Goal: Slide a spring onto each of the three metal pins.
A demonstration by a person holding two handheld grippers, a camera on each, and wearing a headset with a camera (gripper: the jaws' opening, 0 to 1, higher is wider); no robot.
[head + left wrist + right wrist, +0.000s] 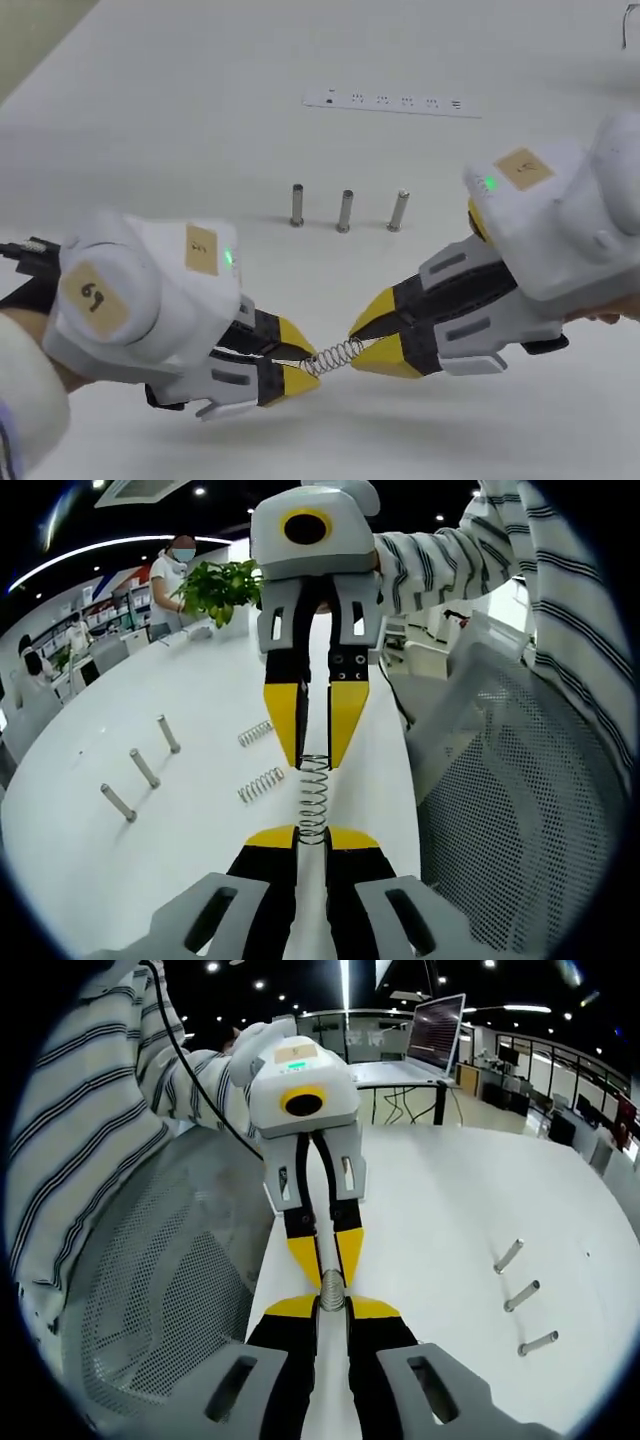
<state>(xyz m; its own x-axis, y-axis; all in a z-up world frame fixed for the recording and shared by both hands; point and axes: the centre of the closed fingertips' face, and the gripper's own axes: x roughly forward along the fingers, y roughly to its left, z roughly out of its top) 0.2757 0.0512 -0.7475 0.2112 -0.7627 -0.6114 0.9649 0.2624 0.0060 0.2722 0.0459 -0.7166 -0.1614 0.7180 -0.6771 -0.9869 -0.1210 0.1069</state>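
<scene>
Both the left tool (300, 368) and the right tool (362, 345) were clamped on opposite ends of one spring (335, 356) held between their tips above the worktop (200, 120), with three metal pins (345, 211) standing upright beyond them.

Left tool (303, 366) and right tool (362, 343) nose to nose, angled inward — jaws of each pinched tight on one end of spring (335, 355), tips just apart.

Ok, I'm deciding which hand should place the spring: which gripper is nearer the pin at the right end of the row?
Right. The right gripper sits just below that pin. The left gripper is farther away, down to the pin's left, across the spring that both hold.
</scene>
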